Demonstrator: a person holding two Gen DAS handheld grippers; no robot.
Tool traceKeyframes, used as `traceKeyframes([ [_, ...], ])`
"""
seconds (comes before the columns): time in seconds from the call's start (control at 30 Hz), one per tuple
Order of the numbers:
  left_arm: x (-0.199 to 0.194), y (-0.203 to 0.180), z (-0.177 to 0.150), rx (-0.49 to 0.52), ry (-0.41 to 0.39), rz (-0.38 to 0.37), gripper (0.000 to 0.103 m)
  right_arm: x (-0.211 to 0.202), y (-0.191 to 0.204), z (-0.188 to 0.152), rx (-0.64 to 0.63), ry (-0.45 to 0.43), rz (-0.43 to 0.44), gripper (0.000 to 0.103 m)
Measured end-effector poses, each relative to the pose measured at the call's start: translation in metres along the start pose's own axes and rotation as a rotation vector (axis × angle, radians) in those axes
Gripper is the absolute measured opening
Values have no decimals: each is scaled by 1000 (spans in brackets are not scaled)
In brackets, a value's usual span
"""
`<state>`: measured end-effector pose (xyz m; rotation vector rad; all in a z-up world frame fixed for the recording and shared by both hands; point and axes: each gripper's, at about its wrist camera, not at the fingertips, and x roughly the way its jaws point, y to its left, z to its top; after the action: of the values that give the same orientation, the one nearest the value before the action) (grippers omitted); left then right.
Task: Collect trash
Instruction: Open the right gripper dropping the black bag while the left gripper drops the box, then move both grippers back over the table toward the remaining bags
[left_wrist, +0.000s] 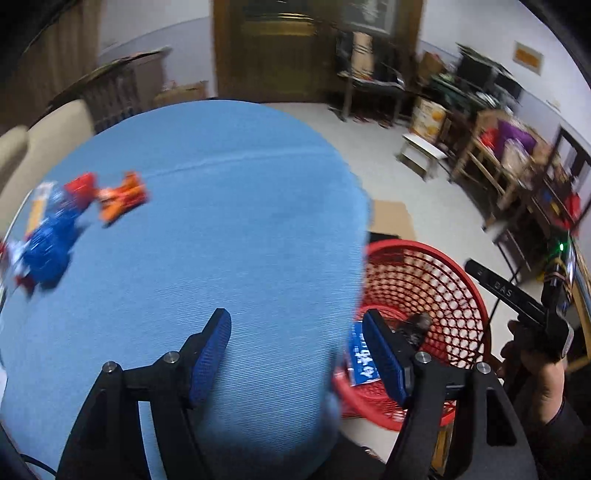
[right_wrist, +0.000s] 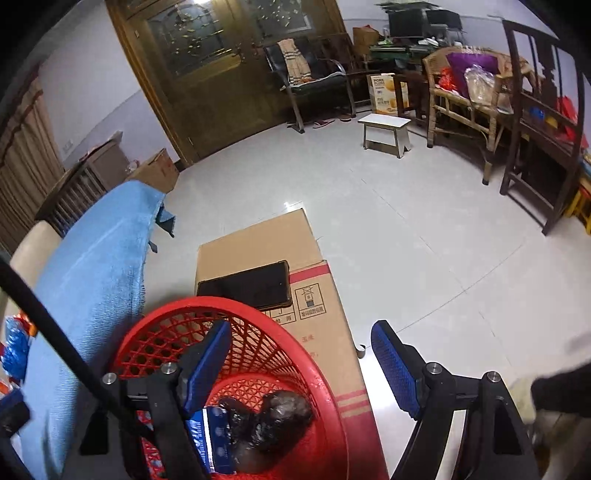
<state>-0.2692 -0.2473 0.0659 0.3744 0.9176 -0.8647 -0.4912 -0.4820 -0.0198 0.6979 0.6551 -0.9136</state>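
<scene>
Several crumpled wrappers lie on the blue cloth at the left: an orange one, a red one and a blue one. My left gripper is open and empty over the cloth's near right edge. Its right finger hangs over the red mesh basket. The basket stands on the floor and holds a crumpled black bag and a blue-and-white wrapper. My right gripper is open and empty above the basket's right rim.
A flat cardboard box with a black tablet on it lies on the floor behind the basket. A white stool, wicker chair and dark wooden chair stand farther right. A hand shows at the right.
</scene>
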Motion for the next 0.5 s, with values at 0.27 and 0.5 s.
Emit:
traceKeyframes([
  [0.27, -24, 81, -19, -192, -49, 64, 75, 16, 13, 4, -62, -13, -39, 81],
  [0.5, -36, 152, -32, -317, -75, 141, 78, -2, 14, 3, -105, -31, -110, 81],
])
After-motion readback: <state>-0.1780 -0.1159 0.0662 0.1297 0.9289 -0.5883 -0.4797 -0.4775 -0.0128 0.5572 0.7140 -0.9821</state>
